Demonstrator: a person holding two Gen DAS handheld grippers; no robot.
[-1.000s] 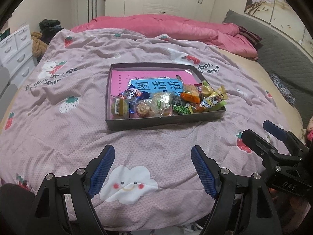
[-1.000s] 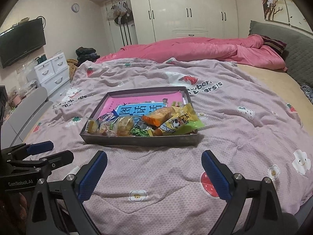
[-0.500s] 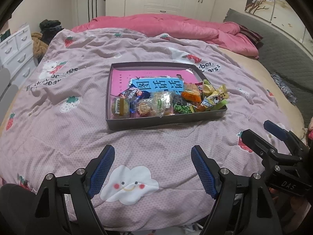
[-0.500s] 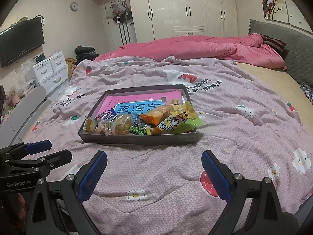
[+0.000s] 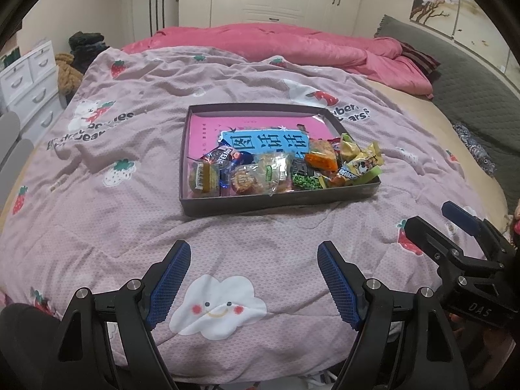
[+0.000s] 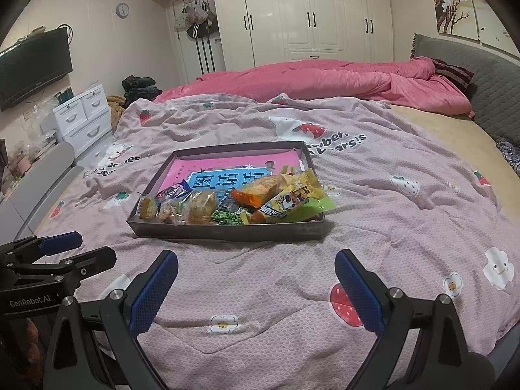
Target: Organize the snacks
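— Snacks (image 5: pixel 279 170) in crinkled plastic wrappers are seen piled along the near side of a shallow dark rectangular tray (image 5: pixel 276 203). What else can be told about them?

— Round cakes in clear film (image 5: pixel 242 180), a glossy orange packet (image 5: pixel 321 159), green peas (image 5: pixel 305 182) and yellow-green sachets (image 5: pixel 360 159) are made out. A pink sheet with a blue label (image 5: pixel 263 141) is laid flat under them.

— How are the grippers held?

— The left gripper (image 5: pixel 252 276) is held low over the quilt, tilted down, with the jaws wide apart and nothing between the ribbed blue pads (image 5: pixel 169 279). The right gripper (image 6: pixel 256 289) is held the same way, spread and empty. Both are kept well short of the tray.

— And what is the tray placed on?

— It is placed on a lilac quilt (image 5: pixel 97 195), soft and wrinkled, printed with strawberries and a smiling cloud (image 5: pixel 221 305). A pink duvet (image 6: pixel 325 81) is bunched behind it. White wardrobes (image 6: pixel 308 16), a white drawer unit (image 6: pixel 84 117) and a wall television (image 6: pixel 32 68) are seen around the bed.
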